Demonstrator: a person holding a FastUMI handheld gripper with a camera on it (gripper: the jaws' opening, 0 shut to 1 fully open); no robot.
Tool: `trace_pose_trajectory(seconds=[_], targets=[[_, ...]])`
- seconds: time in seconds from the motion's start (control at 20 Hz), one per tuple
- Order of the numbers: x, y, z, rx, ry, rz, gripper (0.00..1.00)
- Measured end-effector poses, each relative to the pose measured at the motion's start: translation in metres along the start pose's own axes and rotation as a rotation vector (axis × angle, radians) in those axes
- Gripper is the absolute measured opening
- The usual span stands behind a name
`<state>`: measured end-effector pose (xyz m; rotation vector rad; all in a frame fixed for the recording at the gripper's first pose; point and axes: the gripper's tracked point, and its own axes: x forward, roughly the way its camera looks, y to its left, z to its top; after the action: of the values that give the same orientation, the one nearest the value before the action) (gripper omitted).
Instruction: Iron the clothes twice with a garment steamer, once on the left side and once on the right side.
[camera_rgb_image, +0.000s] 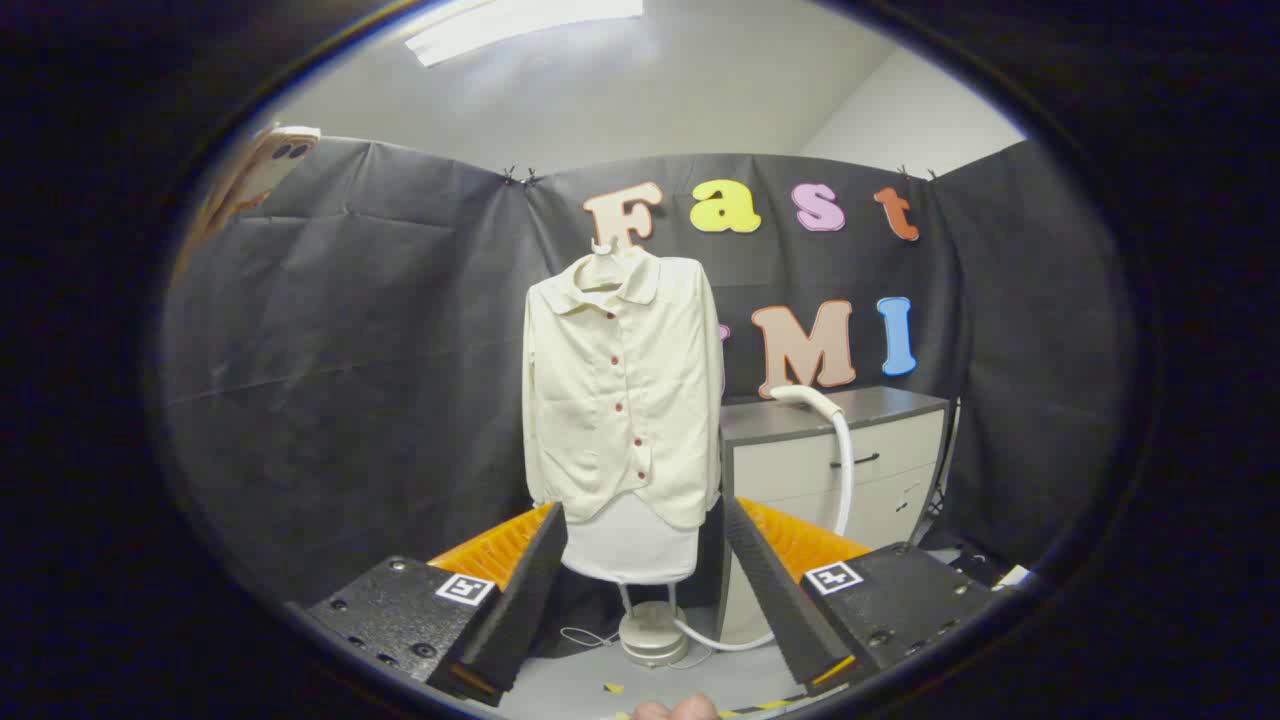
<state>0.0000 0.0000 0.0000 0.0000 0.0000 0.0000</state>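
Jaws (640, 590) gape wide, holding nothing. Steamer head (800, 396) rests on the cabinet's surface (880, 405) at centre right, beyond the right finger, hose hanging vertically; shirt (620, 385) hangs upright dead centre.

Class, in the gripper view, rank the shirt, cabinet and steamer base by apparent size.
1. Shirt
2. Cabinet, partly hidden, so unsure against the shirt
3. Steamer base
The open gripper holds nothing.
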Motion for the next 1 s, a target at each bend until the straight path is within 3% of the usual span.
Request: trace_pose_trajectory(seconds=[1.0], targets=[[0.015,-0.010,-0.001,-0.001,0.025,0.030,0.97]])
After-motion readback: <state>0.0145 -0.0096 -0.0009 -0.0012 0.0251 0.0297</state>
